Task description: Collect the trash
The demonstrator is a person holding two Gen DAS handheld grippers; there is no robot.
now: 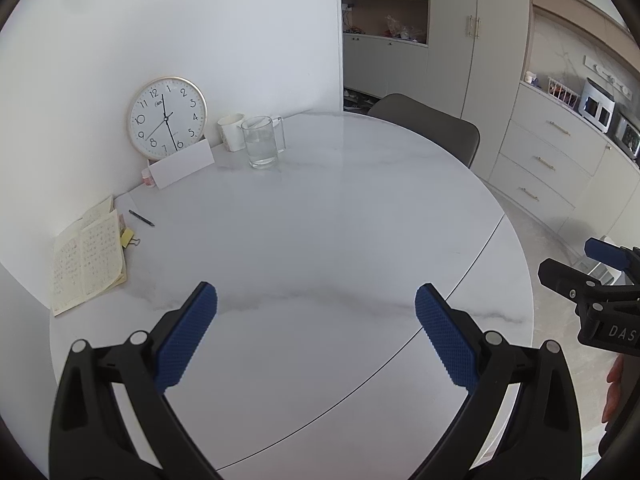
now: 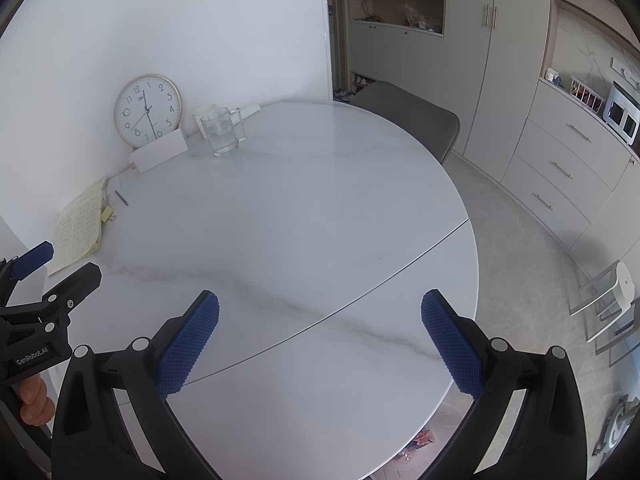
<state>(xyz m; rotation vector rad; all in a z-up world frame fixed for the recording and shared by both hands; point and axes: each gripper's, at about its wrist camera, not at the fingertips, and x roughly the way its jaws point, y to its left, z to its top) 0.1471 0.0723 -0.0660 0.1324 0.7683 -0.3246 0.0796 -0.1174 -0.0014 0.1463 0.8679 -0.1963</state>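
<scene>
1. The left gripper (image 1: 316,300), black-framed with blue textured pads, is hovering over the near part of the round white marble-patterned table (image 1: 340,216), its jaws spread wide and grasping nothing.
2. The right gripper (image 2: 320,308), of the same build, is hovering just to the right of it over the near right edge of the table, jaws likewise released and empty.
3. No obvious trash is showing on the tabletop. Far left, a round gold-rimmed wall clock (image 1: 167,118) is leaning on the wall behind a white folded card (image 1: 182,168), with a white ceramic mug (image 1: 232,131) and a clear glass pitcher of water (image 1: 262,142) to the right.
4. Nearer on the left are lying an open yellowed notebook (image 1: 88,260), a black pen (image 1: 141,218) and a yellow binder clip (image 1: 129,237).
5. Under the near right rim, something colourful (image 2: 420,440) is peeking out, too hidden to identify.
6. Judging from this, collecting appears largely finished, or else not begun; any remaining trash is lying out of view.
</scene>
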